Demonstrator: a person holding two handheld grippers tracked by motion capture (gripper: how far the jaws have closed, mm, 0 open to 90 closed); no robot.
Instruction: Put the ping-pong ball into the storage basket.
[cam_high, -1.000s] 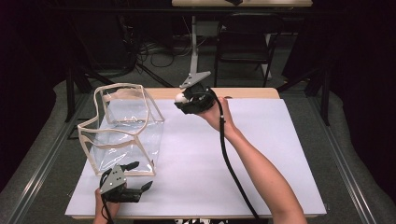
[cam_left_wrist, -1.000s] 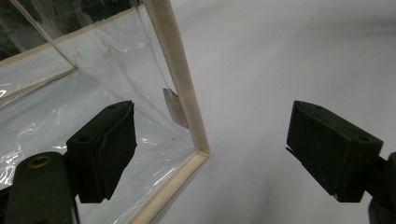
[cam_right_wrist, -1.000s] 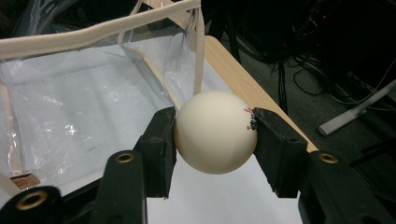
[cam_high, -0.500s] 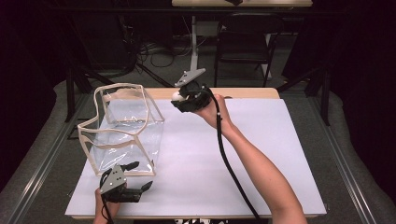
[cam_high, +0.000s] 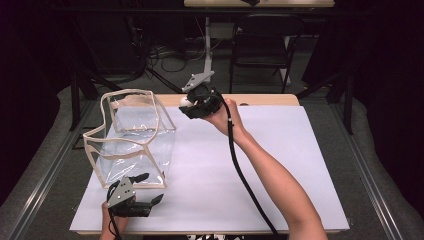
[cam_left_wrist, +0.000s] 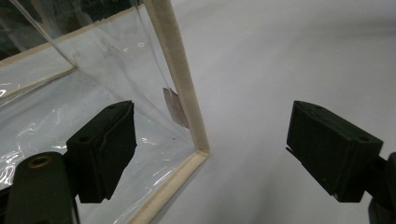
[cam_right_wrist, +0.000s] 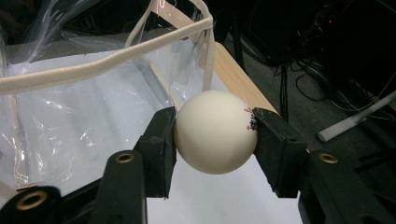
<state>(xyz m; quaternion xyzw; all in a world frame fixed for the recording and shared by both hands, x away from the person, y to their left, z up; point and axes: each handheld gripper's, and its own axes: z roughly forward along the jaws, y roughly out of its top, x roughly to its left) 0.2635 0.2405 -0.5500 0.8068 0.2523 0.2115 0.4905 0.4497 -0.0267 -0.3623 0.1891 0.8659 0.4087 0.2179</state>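
A clear plastic bag (cam_high: 131, 142) with beige trim stands open-topped on the left of the white sheet (cam_high: 280, 165). My right gripper (cam_high: 189, 104), held above the table's far edge just right of the bag's rim, is shut on a white ball (cam_high: 185, 100). In the right gripper view the ball (cam_right_wrist: 212, 116) sits squeezed between both pads of the right gripper (cam_right_wrist: 214, 140), with the bag's rim (cam_right_wrist: 107, 63) ahead. My left gripper (cam_high: 152, 187) is open at the bag's near right corner. In the left gripper view the bag's corner trim (cam_left_wrist: 182, 88) stands between the wide jaws of the left gripper (cam_left_wrist: 210, 135), untouched.
A wooden table edge (cam_high: 260, 100) shows behind the sheet. A black cable (cam_high: 240, 170) trails from the right gripper along the forearm. A folding chair (cam_high: 265, 40), a stand (cam_high: 207, 45) and floor cables lie beyond the table.
The right gripper with the ball has shifted a little to the left, toward the bag's rim. The left gripper and the bag have stayed put.
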